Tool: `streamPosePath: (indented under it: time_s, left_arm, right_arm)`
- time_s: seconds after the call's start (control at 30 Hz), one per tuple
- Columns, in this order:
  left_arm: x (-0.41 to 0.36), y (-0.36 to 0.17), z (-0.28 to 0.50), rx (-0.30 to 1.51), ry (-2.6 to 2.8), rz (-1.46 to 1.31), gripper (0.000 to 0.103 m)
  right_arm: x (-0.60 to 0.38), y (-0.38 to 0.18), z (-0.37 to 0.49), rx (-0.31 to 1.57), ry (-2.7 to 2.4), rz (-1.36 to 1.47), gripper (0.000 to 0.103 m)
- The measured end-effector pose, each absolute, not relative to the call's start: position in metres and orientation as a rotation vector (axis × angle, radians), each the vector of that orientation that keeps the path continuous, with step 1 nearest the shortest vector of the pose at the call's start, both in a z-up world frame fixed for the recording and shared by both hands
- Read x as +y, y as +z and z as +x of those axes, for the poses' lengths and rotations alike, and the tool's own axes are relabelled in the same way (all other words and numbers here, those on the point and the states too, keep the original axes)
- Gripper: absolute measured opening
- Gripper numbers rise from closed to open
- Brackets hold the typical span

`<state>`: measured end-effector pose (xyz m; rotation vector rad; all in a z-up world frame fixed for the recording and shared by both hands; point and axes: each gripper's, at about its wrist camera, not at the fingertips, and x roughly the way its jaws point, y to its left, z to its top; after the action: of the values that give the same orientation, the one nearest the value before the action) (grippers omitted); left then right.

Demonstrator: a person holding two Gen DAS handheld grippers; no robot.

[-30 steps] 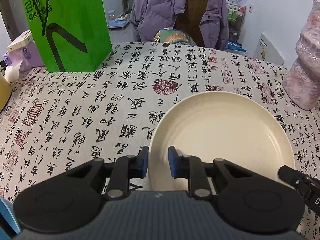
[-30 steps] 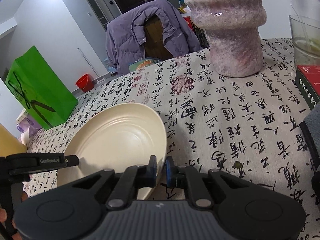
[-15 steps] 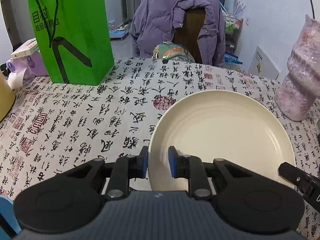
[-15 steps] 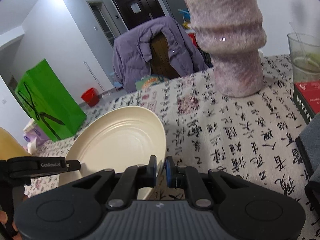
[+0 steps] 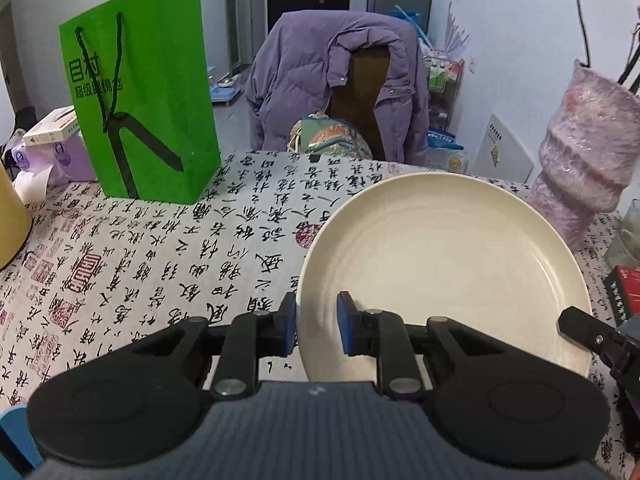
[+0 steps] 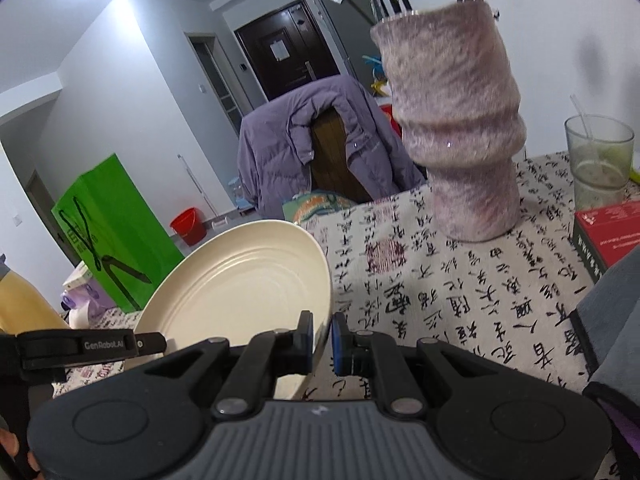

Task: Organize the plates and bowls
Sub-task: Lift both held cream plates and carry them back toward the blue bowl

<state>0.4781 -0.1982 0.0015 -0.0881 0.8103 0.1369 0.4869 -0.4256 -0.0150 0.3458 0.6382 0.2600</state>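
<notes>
A cream plate (image 5: 444, 264) is held in the air above the table, tilted up. My left gripper (image 5: 317, 328) is shut on its left rim. My right gripper (image 6: 320, 338) is shut on its right rim, and the plate also shows in the right wrist view (image 6: 244, 300). The right gripper's finger shows at the lower right of the left wrist view (image 5: 588, 332). The left gripper's finger shows at the left of the right wrist view (image 6: 80, 346).
The tablecloth (image 5: 160, 264) has black calligraphy. A green paper bag (image 5: 140, 92) stands at the back left, a wrapped pink vase (image 5: 584, 160) at the right. A chair with a purple jacket (image 5: 336, 80) stands behind. A glass (image 6: 600, 164) and a red box (image 6: 608, 236) are at the far right.
Both grippers have lifted the plate higher off the table and tilted it up. The table has dropped lower in both views.
</notes>
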Motion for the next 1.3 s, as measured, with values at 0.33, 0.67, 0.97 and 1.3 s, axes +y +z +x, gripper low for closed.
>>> streamPosePath:
  time_s: [0.33, 0.67, 0.97, 1.3]
  left_arm:
    - [-0.186, 0.017, 0.462, 0.802, 0.086, -0.105, 0.021]
    - [-0.175, 0.03, 0.452, 0.779, 0.064, -0.119, 0.021]
    - [-0.179, 0.045, 0.423, 0.756, 0.039, -0.109, 0.021]
    - [-0.184, 0.067, 0.382, 0.719, 0.02, -0.095, 0.021]
  right_arm:
    - [-0.413, 0.0, 0.468, 0.588, 0.237, 0.302, 0.009]
    - [-0.401, 0.009, 0.45, 0.574, 0.205, 0.302, 0.009]
    - [-0.403, 0.027, 0.418, 0.552, 0.181, 0.298, 0.009]
    - [-0.401, 0.05, 0.373, 0.524, 0.155, 0.285, 0.009]
